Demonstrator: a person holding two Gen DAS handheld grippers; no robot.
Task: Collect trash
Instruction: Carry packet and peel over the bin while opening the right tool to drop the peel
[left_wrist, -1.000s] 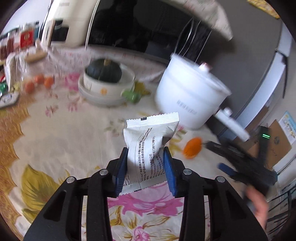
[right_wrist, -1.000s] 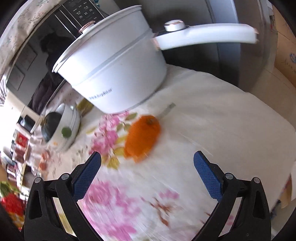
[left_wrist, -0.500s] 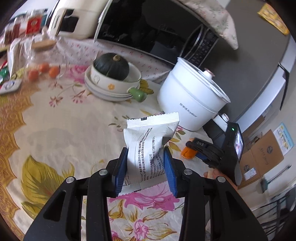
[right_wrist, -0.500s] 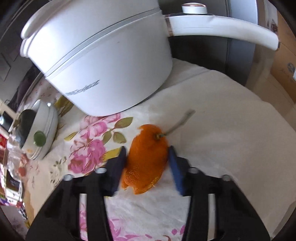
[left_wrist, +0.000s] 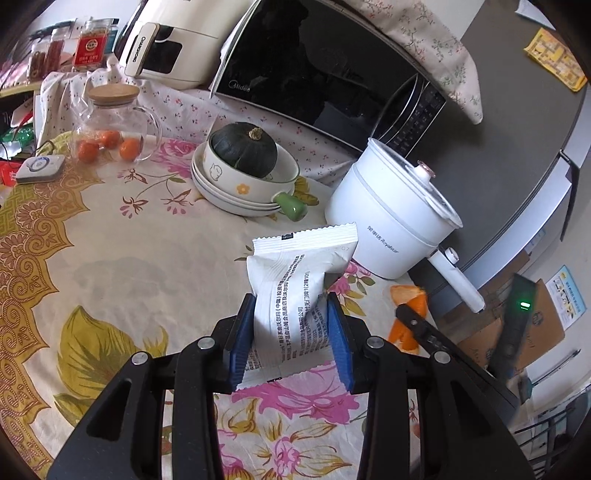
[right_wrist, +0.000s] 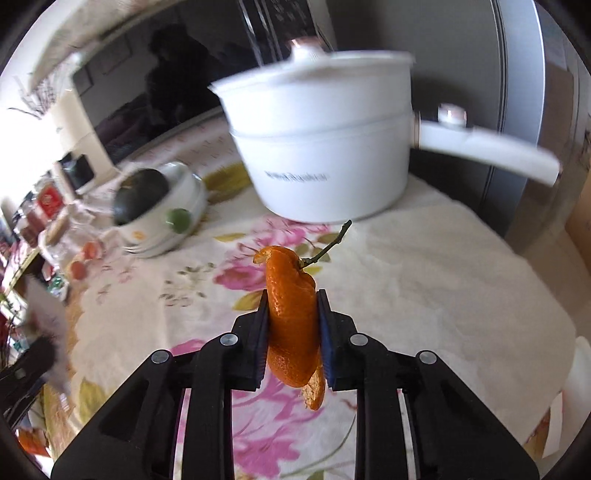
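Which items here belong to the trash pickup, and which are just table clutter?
Trash job:
- white snack wrapper, clamped in the left hand-held gripper
- orange peel, clamped in the right hand-held gripper

Just lying about:
- white electric pot
- squash in stacked bowls
- glass jar
- microwave

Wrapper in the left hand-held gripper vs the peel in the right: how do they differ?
The white wrapper is a printed, crimp-edged packet; the orange peel is a curled rind with a stem. The wrapper fills wide-set jaws of the left hand-held gripper; the peel sits in the right hand-held gripper, nearly shut. Both are pinched clear of the tablecloth.
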